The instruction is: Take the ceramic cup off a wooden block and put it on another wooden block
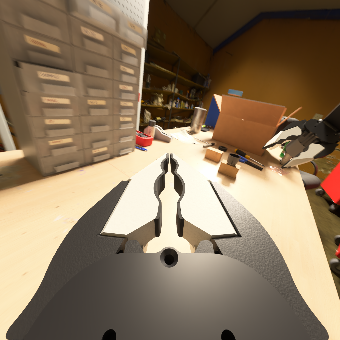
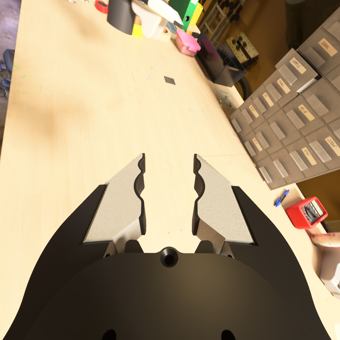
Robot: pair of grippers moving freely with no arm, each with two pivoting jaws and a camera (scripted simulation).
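In the left wrist view a dark grey ceramic cup (image 1: 233, 159) stands upright on a wooden block (image 1: 228, 170) at the far right of the workbench. A second, bare wooden block (image 1: 213, 154) sits just behind and left of it. My left gripper (image 1: 169, 155) is shut and empty, low over the bench, well short and left of the blocks. My right gripper (image 1: 274, 157) shows there too, open, hovering right of the cup. In the right wrist view my right gripper (image 2: 169, 154) is open and empty over bare bench; cup and blocks are out of that view.
A grey drawer cabinet (image 1: 77, 103) stands at the left. An open cardboard box (image 1: 246, 127), screwdrivers (image 1: 248, 160), a black ring (image 1: 223, 148) and a metal can (image 1: 197, 119) lie behind the blocks. A red multimeter (image 2: 307, 212), blue pen (image 2: 281, 198) and black tray (image 2: 219, 62) line the bench edge.
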